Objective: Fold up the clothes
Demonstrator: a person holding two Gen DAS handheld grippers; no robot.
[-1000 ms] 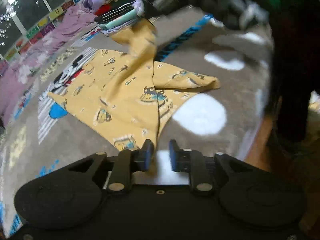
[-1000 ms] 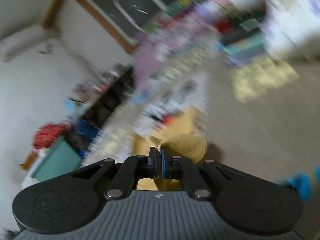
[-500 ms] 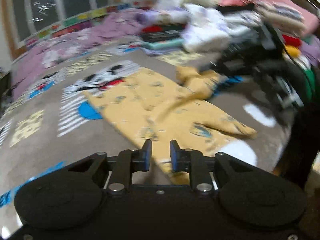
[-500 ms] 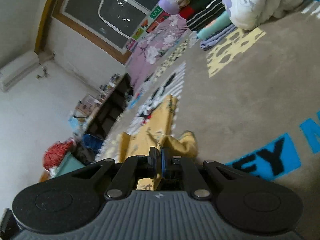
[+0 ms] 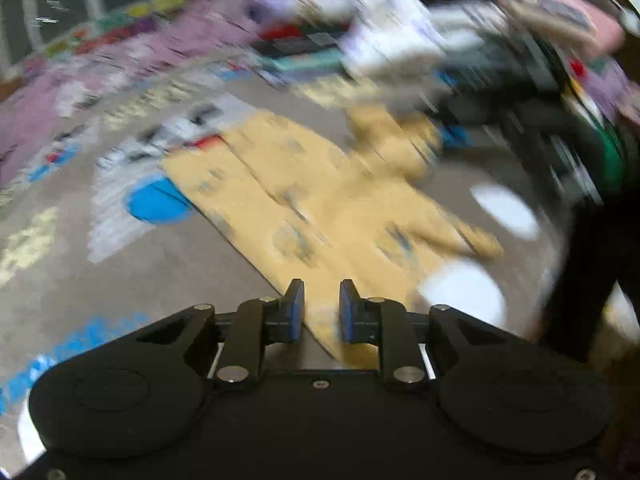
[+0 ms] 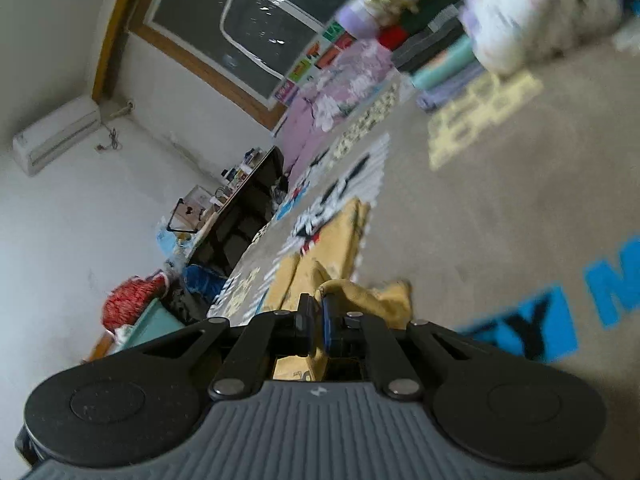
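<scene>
Clearly the yellow garment (image 5: 320, 200) is light, thin and limp: it lies mostly flat on the printed rug (image 5: 120, 272), drapes into soft ridges, and bunches where it is lifted. It looks like printed cotton, not slippery, and should hold a crease only loosely, so any fold has to be laid down rather than dropped.

Relative to the blue circle (image 5: 156, 202) printed on the rug, the garment spreads just to the right, its near edge running down toward the left gripper (image 5: 319, 312). That gripper's blue pads stand a little apart with the cloth's near edge seen between and beneath them; whether they actually pinch it I cannot tell, as the view is blurred.

The right gripper (image 6: 315, 322) has its jaws pressed together on a fold of the same yellow cloth (image 6: 360, 296), at the side of the garment farthest from the blue circle, where the fabric rises in a crumpled hump.

My judgement: a hem or corner is the best hold, taken through both layers, since a pinch in mid-panel only drags a tent of cloth. With two edge grips kept level, the panel should swing over cleanly.
</scene>
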